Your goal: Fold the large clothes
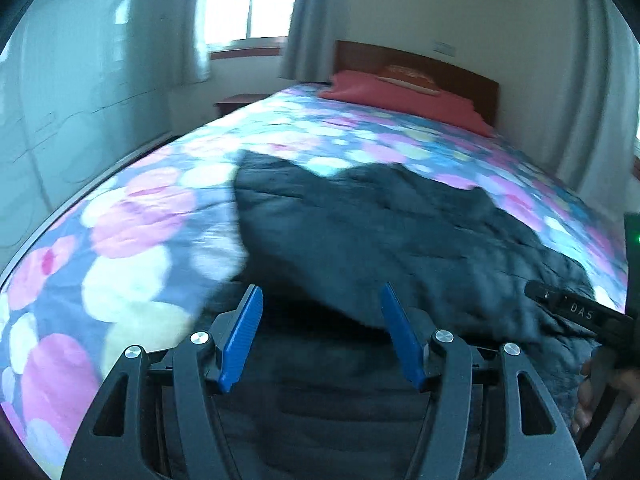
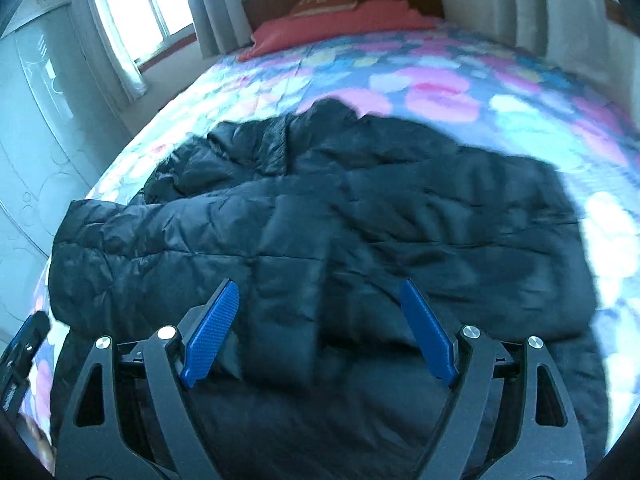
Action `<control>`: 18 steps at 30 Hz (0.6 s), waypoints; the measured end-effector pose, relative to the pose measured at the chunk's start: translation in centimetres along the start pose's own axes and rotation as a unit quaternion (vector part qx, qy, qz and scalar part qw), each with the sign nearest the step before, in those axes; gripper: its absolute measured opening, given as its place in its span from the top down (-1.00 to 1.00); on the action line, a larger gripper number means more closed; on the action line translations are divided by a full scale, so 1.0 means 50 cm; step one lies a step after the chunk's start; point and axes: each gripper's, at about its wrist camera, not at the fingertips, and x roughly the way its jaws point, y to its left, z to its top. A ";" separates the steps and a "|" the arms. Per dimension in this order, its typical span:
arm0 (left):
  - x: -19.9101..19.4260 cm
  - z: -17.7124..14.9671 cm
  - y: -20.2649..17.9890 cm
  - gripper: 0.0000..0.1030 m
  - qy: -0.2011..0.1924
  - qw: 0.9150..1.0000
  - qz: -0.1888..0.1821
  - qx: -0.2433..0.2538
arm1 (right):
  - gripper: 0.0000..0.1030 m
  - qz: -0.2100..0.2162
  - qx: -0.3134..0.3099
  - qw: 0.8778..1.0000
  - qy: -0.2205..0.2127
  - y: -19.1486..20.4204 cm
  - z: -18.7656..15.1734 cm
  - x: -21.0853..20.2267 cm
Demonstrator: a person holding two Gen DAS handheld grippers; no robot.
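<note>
A large black quilted puffer jacket (image 2: 340, 208) lies spread on the bed, rumpled, with a sleeve folded across its middle. It also shows in the left wrist view (image 1: 380, 232). My left gripper (image 1: 320, 296) is open and empty, above the jacket's near left edge. My right gripper (image 2: 320, 292) is open and empty, over the jacket's lower middle, with the folded sleeve between its blue pads (image 2: 212, 332). The right gripper's body (image 1: 580, 312) shows at the right edge of the left wrist view.
The bed has a quilt with pink, white and blue circles (image 1: 132, 248). A red pillow (image 2: 340, 26) lies by the dark wooden headboard (image 1: 420, 64). A window with curtains (image 1: 248, 4) is on the far wall. A pale wardrobe (image 2: 36, 120) stands left of the bed.
</note>
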 end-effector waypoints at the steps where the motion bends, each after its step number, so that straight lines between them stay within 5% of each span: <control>1: 0.001 0.003 0.020 -0.19 -0.003 1.000 0.008 -0.005 | -0.33 0.008 0.002 1.000 0.015 0.009 0.000 0.021; 2: 0.002 0.005 0.034 -0.19 -0.005 1.000 0.013 -0.007 | 0.27 0.016 0.002 1.000 0.026 0.015 0.000 0.035; 5: 0.005 0.014 0.065 -0.19 -0.011 1.000 0.024 -0.010 | 0.60 0.031 0.011 0.999 0.039 0.024 0.002 0.047; 9: 0.015 0.032 0.083 -0.19 -0.018 0.999 0.027 -0.005 | 0.68 0.027 0.019 0.999 -0.004 -0.009 0.034 -0.009; 13: 0.050 0.048 0.077 -0.19 -0.009 1.000 0.019 0.000 | 0.69 -0.061 0.001 0.997 -0.048 -0.079 0.071 -0.053; 18: 0.106 0.057 0.055 -0.19 0.020 1.000 0.005 0.007 | 0.61 -0.085 0.007 0.996 -0.007 -0.152 0.080 -0.004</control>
